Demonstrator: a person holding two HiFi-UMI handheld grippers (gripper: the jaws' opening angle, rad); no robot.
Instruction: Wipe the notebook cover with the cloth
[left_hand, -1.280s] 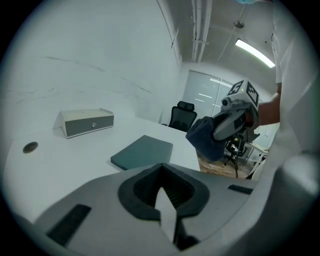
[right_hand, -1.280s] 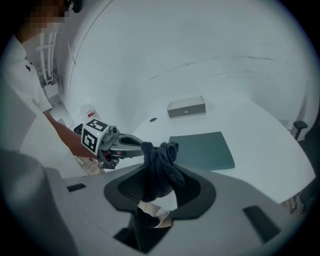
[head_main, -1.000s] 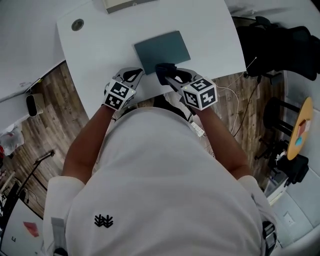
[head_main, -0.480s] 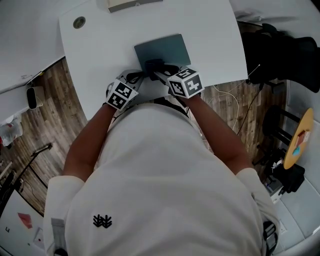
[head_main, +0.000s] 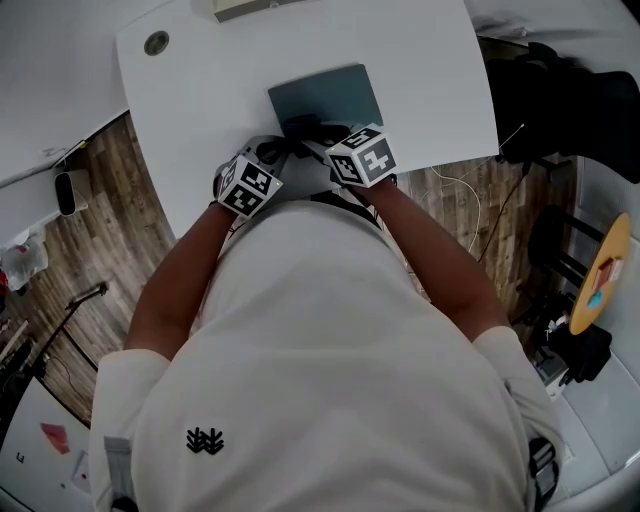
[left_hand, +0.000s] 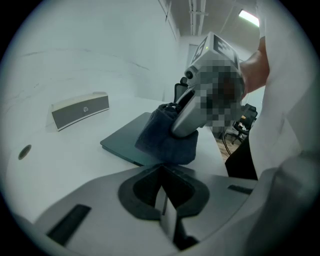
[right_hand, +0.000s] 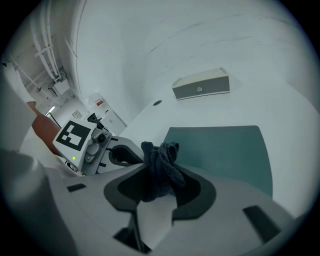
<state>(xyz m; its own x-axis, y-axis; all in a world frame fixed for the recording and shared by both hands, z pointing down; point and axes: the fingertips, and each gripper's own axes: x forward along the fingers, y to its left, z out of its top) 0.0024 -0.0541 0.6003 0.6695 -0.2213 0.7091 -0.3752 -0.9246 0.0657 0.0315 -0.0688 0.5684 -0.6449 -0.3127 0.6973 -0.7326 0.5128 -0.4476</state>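
Two tools. Right tool clenched on one dark cloth, pressed on one teal notebook. Left tool closed, empty, just beside.

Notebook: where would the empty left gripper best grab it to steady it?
Probably its thin left edge, coming in low from the left. The notebook lies flat on the table, so only edges offer purchase, and the cloth in the right gripper covers the near end.

Head view overhead, steeply down; gripper views low, close; all share notebook.
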